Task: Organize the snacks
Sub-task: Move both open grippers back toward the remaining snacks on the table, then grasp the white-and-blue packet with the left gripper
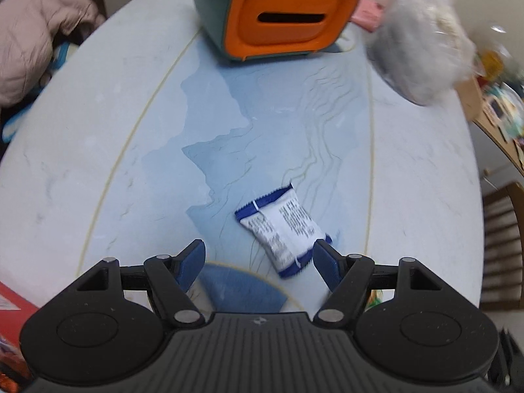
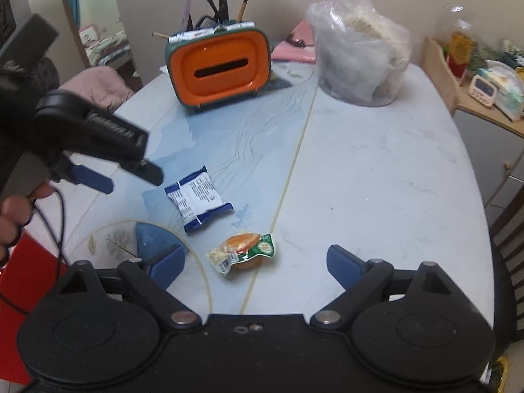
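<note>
On the pale marbled surface (image 2: 376, 170), two wrapped snacks lie near its front edge, apart from each other. White-and-blue packet (image 1: 283, 227) sits flat, print side up. Burger-picture packet (image 2: 244, 252) lies just in front of it and to its right in the right wrist view.

Left tool (image 1: 258, 260): jaws well apart, nothing held. One end of the white-and-blue packet lies between the blue fingers (image 1: 191, 262), nearer the right one; pads not pressing it. Same tool shows in the right wrist view (image 2: 127, 177), angled steeply down, short of the packet there.

Right tool (image 2: 255, 267): jaws wide, empty. Burger packet sits between them, closer to the left finger; no contact visible.

Orange-fronted box (image 2: 221, 65) with a slot stands at the far side, some packets already on top. Likely the goal, though I cannot tell for sure. Clear bag (image 2: 360, 59) stands to its right.

Risks, as judged:
- Both packets are flat, slick film. Jaws closing too high would slide over or push the packet along.
- Left packet is off-centre and skewed; only a corner may get pinched, and it could swing or drop in transit.
- Both tools work close together; a clash is possible.
- Left view is blurred, so fine alignment is uncertain.
</note>
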The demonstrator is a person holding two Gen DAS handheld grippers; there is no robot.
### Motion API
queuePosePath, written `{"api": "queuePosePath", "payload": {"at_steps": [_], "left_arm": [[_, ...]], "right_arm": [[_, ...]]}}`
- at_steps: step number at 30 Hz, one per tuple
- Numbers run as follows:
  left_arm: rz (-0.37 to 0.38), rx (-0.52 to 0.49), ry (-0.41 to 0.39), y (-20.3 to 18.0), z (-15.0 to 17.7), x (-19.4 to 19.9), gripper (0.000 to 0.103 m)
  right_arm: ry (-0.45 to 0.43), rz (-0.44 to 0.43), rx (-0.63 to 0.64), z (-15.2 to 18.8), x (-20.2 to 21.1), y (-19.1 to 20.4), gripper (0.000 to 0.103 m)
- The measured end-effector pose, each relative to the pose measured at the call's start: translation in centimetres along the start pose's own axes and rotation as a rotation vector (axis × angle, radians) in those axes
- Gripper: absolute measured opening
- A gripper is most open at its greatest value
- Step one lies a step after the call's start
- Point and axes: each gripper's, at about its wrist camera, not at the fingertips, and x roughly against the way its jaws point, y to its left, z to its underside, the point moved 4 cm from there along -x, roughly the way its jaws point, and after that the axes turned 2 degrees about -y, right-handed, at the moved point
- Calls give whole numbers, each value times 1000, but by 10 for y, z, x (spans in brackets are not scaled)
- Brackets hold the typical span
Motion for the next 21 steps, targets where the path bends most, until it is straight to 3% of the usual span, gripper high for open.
{"api": "queuePosePath", "payload": {"at_steps": [11,17,21], "left_arm": [[-31,55,48,-23,-15,-60,72],[-39,74,49,-25,-15,-73,71],[-51,32,12,-29,-11,-72,71]], "right_arm": [[20,15,-9,4,-16,-28,91],[31,26,-29,10,-24,-34,89],[42,25,-38,12,-32,-31,88]]}}
